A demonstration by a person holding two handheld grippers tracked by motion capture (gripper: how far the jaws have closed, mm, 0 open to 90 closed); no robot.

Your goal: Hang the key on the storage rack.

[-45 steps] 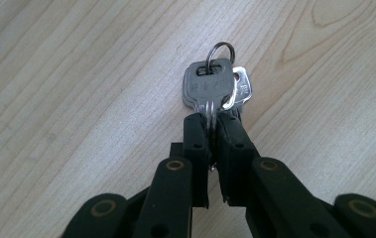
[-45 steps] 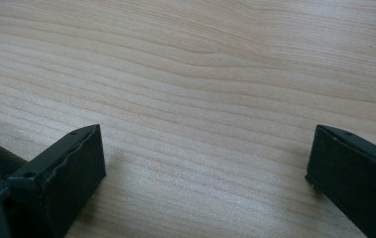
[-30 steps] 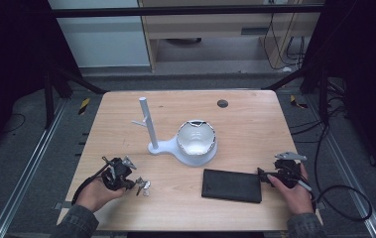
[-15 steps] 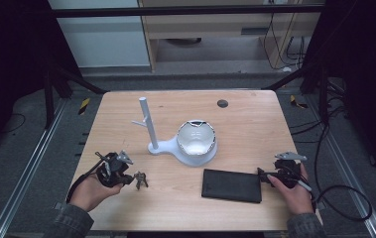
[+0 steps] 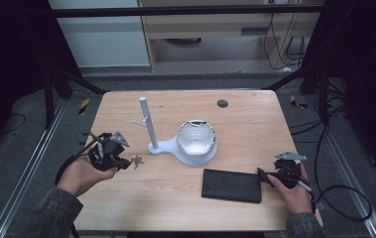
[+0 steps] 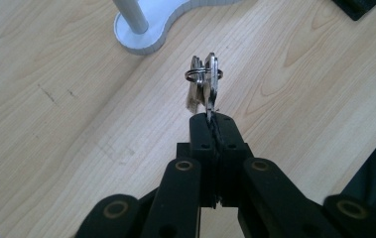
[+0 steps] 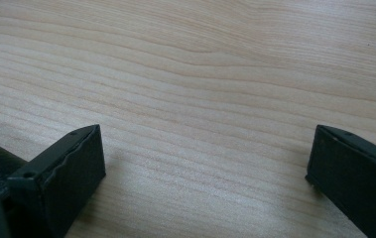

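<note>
We have just lifted the bunch of keys (image 5: pixel 136 160) off the tabletop. A second ago it lay on the wood at the lower left of the high view, with the left gripper (image 5: pixel 121 161) down on it; half a second ago it was barely clear; now it hangs off the gripper's tip, above the table (image 5: pixel 255 114), a little nearer the white key stand (image 5: pixel 151 130) than before. In the left gripper view the two black jaws are pressed flat together with one key blade pinched between them, and the ring and the other keys (image 6: pixel 204 84) dangle past the tip, upper middle of the frame, over bare wood. The stand's base (image 6: pixel 148 29) sits at the top of that view, near but apart from the keys.

The right gripper (image 5: pixel 264 174) has not moved. It rests at the lower right of the high view, just beside the right end of the black wallet-like case (image 5: pixel 231 185), and in its own view the jaws stand wide apart with nothing between them, only wood grain.

So we judge the pick-up done and the carry begun. The stand's peg (image 5: pixel 140 122) points toward the left of the frame, and the ring looks the likely part to go over it. The grip is on a single blade, so we expect the bunch to swing; a slow approach should help.
</note>
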